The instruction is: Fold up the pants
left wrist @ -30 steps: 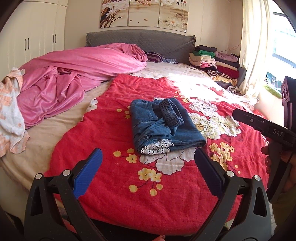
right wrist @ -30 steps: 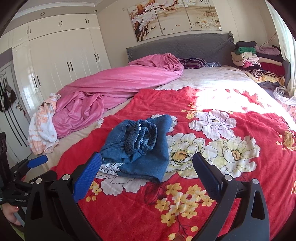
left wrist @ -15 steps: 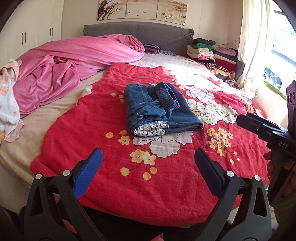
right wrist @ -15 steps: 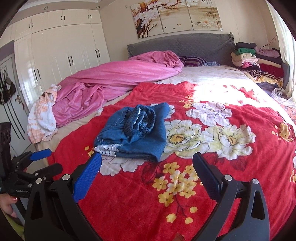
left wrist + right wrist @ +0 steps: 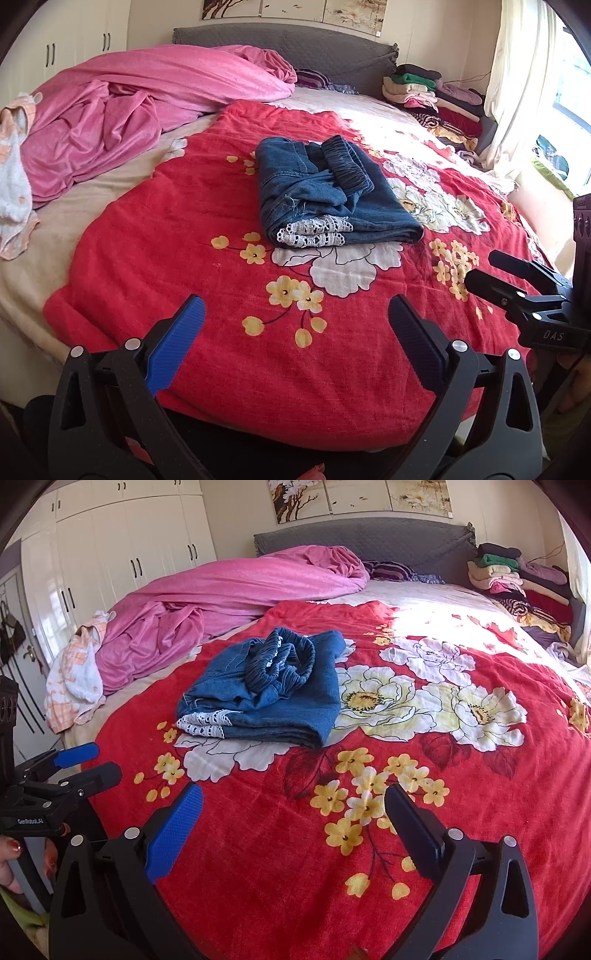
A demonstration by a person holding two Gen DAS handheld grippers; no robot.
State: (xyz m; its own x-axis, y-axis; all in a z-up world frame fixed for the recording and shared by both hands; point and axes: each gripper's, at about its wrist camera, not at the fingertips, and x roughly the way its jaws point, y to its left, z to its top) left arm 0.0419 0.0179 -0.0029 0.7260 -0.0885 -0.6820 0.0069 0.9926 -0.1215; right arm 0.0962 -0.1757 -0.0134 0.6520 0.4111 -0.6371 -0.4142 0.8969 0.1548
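The blue denim pants [image 5: 328,192] lie folded in a compact bundle on the red floral blanket [image 5: 184,266], with white lace hems at the near edge and the elastic waistband on top. They also show in the right wrist view [image 5: 269,694]. My left gripper [image 5: 295,317] is open and empty, well short of the pants, near the bed's front edge. My right gripper [image 5: 293,808] is open and empty, also short of the pants. The right gripper shows at the right in the left wrist view [image 5: 517,280]; the left gripper shows at the left in the right wrist view [image 5: 74,768].
A crumpled pink duvet [image 5: 140,107] covers the bed's left and back. An orange-and-white cloth [image 5: 14,177] lies at the left edge. Stacked folded clothes [image 5: 428,92] sit at the back right by the grey headboard [image 5: 280,40]. White wardrobes [image 5: 122,554] stand left.
Both grippers have drawn back and down toward the bed's front edge, so the folded pants look farther away. Both stay open and empty. The pants have not moved.
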